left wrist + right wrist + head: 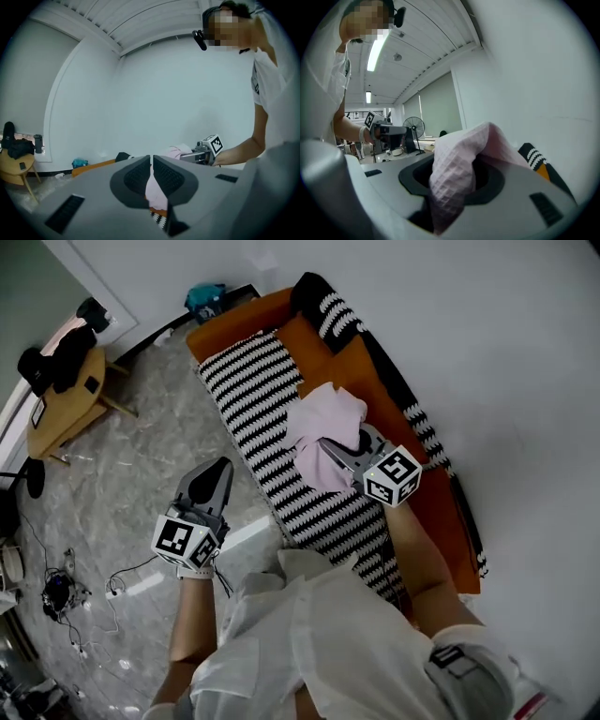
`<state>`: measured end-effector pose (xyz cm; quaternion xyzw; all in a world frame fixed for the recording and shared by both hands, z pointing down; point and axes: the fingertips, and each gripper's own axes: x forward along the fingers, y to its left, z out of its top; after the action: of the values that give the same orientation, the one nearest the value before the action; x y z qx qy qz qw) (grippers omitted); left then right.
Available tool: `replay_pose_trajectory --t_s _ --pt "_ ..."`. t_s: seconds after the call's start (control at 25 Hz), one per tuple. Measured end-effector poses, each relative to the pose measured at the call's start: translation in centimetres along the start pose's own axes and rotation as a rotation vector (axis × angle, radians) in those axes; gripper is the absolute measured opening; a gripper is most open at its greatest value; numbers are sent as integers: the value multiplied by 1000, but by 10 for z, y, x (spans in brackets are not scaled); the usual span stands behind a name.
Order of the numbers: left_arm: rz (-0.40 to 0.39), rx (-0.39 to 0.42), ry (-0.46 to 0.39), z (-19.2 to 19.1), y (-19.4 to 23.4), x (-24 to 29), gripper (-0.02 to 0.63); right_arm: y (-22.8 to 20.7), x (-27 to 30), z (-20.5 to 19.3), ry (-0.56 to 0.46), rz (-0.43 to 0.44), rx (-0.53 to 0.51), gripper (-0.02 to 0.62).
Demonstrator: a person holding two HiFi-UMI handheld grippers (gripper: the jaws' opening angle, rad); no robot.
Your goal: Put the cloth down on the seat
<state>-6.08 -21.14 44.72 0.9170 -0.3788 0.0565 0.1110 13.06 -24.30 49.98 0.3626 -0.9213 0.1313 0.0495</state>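
A pale pink waffle cloth hangs bunched over the sofa seat, which is covered in a black-and-white striped throw. My right gripper is shut on the cloth; in the right gripper view the cloth fills the gap between the jaws and drapes over them. My left gripper hovers over the floor left of the sofa, its jaws shut with nothing between them. The left gripper view shows its pads almost touching, with the pink cloth and right gripper beyond.
The orange sofa runs along the white wall, with orange cushions and a striped pillow at the back. A wooden round table with dark items stands far left. Cables lie on the marble floor.
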Motion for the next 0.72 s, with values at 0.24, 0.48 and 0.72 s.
replay_pose_trajectory --t_s 0.24,0.48,0.72 --pt "-69 -21 33 -11 -14 81 32 -92 -18 -45 59 -80 53 156" --pt "-147 -61 80 -33 -42 140 32 -174 -53 -90 147 -181 88 158" --pt "-200 -55 103 -44 -63 187 32 -250 -95 -116 220 -316 97 163"
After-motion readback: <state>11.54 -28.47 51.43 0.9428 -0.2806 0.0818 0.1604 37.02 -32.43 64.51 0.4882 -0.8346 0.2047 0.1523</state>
